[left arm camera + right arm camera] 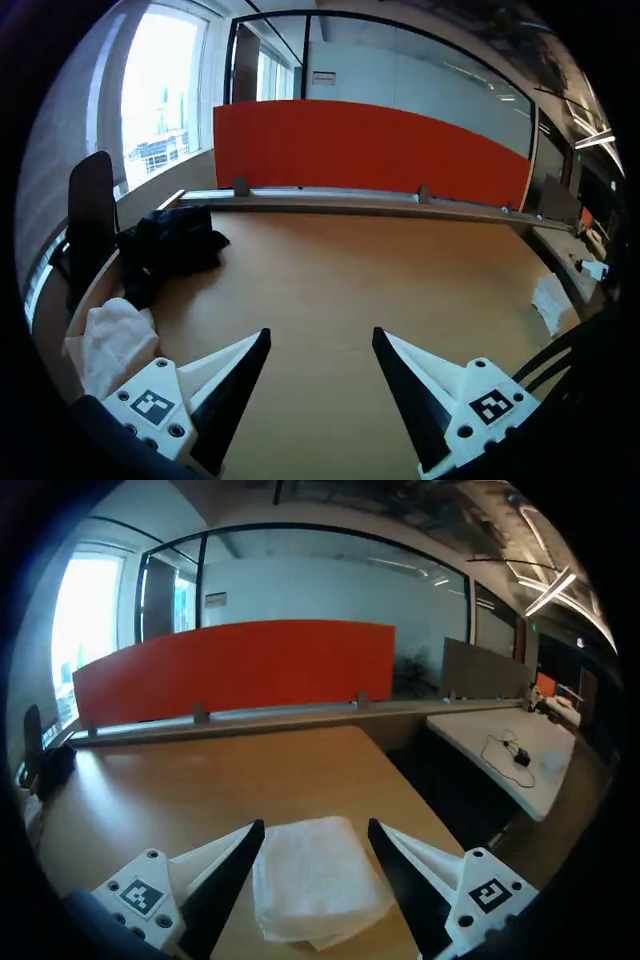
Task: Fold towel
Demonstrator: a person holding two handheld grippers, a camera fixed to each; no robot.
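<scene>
Hovering over the worktop (344, 272) well short of the red partition (368, 148), the left tongs (320, 352) stand apart, holding nothing. Also apart, the right tongs (316, 840) straddle the folded towel (316, 880), which lies far from that partition, probably lined up to grip it.

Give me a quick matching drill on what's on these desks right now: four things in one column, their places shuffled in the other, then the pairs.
Things:
1. folded white towel
2. black bundle
3. orange divider
4. black cable

Places:
A. along the far edge of the wooden desk
B. on the white desk
C. framed by the open fingers of the right gripper
D. left side of the wooden desk, near the black chair

Pairs: 1-C, 2-D, 3-A, 4-B.
</scene>
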